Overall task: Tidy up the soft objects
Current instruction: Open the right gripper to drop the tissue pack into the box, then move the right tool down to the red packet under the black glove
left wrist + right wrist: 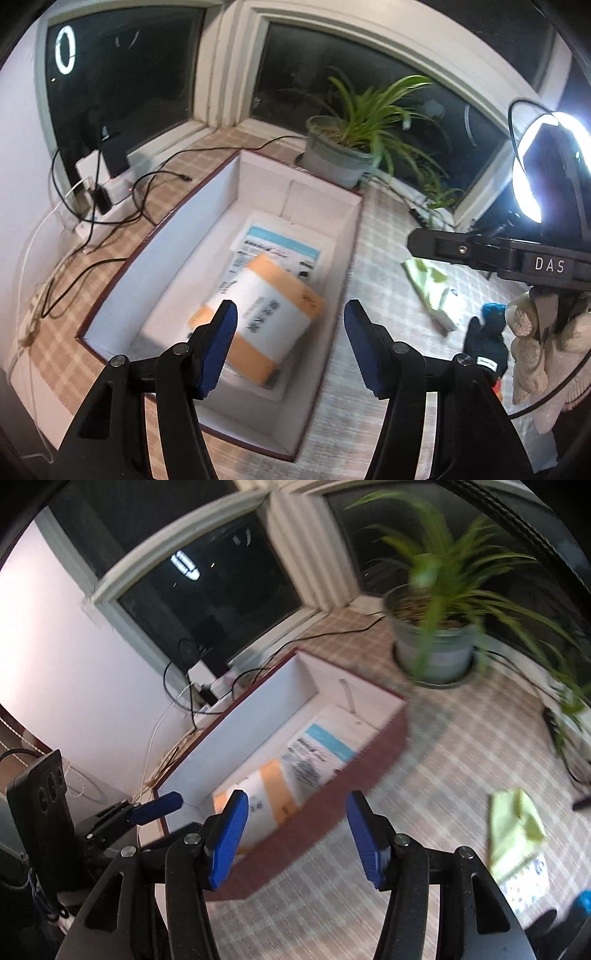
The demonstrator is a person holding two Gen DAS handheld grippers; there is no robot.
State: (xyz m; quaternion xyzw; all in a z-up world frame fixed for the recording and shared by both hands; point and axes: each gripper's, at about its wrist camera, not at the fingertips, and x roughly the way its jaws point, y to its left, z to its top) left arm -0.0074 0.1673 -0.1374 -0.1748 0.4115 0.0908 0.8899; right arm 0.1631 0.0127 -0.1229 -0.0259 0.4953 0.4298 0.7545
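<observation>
Both our left gripper (pixel 290 345) and right gripper (pixel 295 836) gape, holding nothing. The squashy yellow-green packet (pixel 517 834), lower right, looks light; we pinch its edge.

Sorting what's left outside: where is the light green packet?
The light green packet lies on the checked tablecloth, right of the box, near the potted plant.

Maroon box (pixel 110 295) with white lining, orange-and-white packet (pixel 266 314), beige plaid tablecloth (pixel 376 229), blue-padded tongs (pixel 290 347).
</observation>
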